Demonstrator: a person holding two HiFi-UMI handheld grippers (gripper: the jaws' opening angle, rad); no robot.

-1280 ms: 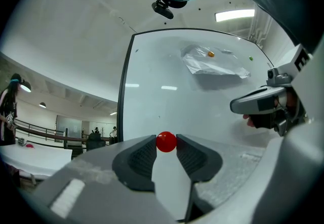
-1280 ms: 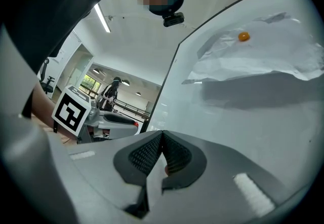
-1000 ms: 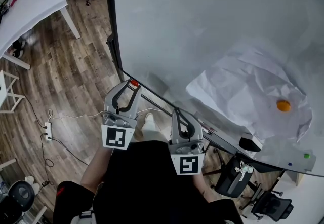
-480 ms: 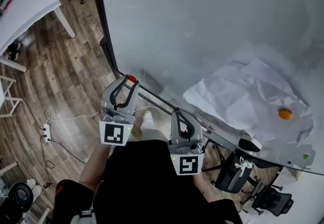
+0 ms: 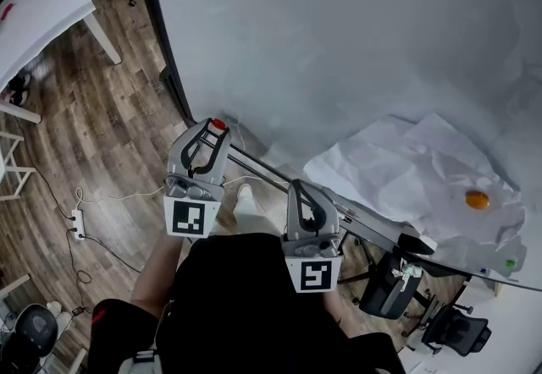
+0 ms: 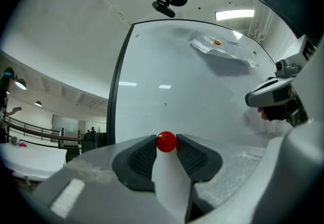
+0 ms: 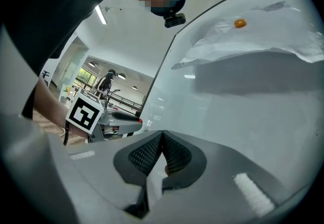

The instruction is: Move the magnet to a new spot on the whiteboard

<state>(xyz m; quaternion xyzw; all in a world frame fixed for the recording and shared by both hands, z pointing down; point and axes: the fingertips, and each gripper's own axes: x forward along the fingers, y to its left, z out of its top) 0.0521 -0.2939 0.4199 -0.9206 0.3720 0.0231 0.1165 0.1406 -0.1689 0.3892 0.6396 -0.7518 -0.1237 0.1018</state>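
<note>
My left gripper (image 5: 215,128) is shut on a small red magnet (image 5: 218,123), pinched at the very tips of its jaws (image 6: 166,141). It hovers by the lower left part of the whiteboard (image 5: 339,34), near the black frame edge. The right gripper (image 5: 296,189) sits lower, close to my body, its jaws pressed together with nothing between them (image 7: 162,134). A crumpled white paper (image 5: 415,169) hangs on the board's right side under an orange magnet (image 5: 477,200). A green magnet (image 5: 511,263) sticks at the board's lower right corner.
The board's tray carries a black eraser (image 5: 417,240). A dark bag (image 5: 389,288) and an office chair (image 5: 453,332) stand below it. A white table (image 5: 42,0) is at the upper left. A power strip (image 5: 79,222) with cables lies on the wooden floor.
The left gripper with the red magnet has risen a little along the board's left edge. The right gripper has stayed about where it was.
</note>
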